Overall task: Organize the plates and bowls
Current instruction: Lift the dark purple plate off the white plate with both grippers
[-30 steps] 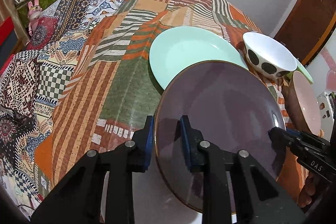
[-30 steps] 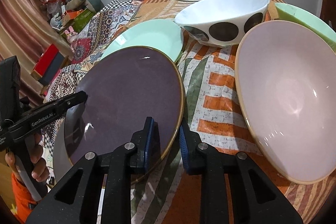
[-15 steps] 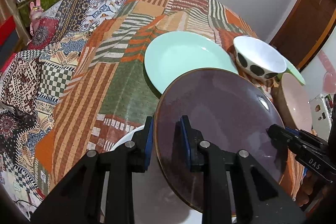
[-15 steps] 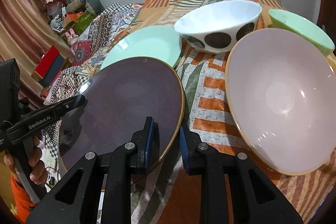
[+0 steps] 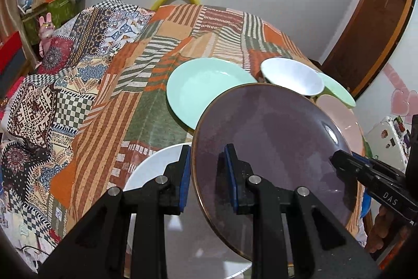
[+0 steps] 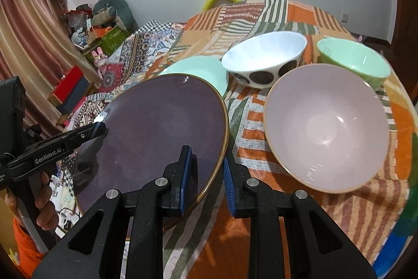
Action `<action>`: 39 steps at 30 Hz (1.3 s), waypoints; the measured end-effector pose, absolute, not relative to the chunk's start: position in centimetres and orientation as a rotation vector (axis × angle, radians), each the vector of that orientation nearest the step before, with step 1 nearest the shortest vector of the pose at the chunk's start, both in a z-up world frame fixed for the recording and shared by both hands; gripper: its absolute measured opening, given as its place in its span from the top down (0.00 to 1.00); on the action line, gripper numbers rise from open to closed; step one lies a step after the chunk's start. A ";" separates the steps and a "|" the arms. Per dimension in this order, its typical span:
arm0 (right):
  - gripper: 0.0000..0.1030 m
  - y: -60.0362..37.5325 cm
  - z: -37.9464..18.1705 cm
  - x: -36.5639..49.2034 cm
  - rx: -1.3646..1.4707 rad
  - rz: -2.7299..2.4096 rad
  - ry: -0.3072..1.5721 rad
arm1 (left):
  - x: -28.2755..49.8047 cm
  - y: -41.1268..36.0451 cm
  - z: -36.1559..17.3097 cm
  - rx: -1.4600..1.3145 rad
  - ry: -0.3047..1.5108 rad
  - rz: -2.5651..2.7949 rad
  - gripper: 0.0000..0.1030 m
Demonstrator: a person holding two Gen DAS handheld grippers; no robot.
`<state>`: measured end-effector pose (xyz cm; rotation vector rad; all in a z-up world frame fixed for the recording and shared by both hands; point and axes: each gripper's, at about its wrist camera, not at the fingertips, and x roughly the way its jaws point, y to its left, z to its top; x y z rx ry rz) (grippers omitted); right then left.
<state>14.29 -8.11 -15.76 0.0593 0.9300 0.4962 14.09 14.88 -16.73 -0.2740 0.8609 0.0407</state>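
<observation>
- now, the big table with a patchwork cloth of orange, green and striped squares (image 6: 261, 15) holds all the dishes.
- the round dark purple plate with a thin gold rim (image 5: 269, 137) is up in the air above the table, tilted, with one gripper on each side of it.
- under it, close to the near table edge, lies a round white plate (image 5: 154, 171).
- the wide pale pink bowl with a tan rim (image 6: 326, 130) sits on the cloth just beside the purple plate.
- the flat mint green plate (image 5: 206, 90) lies on the cloth behind the purple plate.
- the white bowl with big dark dots (image 6: 263, 59) stands behind the pink bowl, and the small light green bowl (image 6: 352, 59) stands next to it.
- the left gripper (image 5: 207, 175) pinches the plate's rim, one blue pad on top and one below.
- the right gripper (image 6: 209, 175) pinches the other side of the rim the same way.
- a hand (image 6: 44, 208) with an orange sleeve holds the left gripper's handle.
</observation>
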 end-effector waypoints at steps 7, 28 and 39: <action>0.80 -9.6 -14.1 12.5 0.068 0.491 0.887 | 12.0 12.8 -15.0 -0.242 0.840 0.027 0.76; 0.80 -14.4 -13.8 8.3 0.101 0.451 0.873 | 8.3 6.8 -15.2 -0.186 0.917 -0.029 0.76; 0.79 -16.4 -15.7 7.3 0.129 0.430 0.918 | 8.8 4.4 -16.9 -0.139 1.004 -0.041 0.76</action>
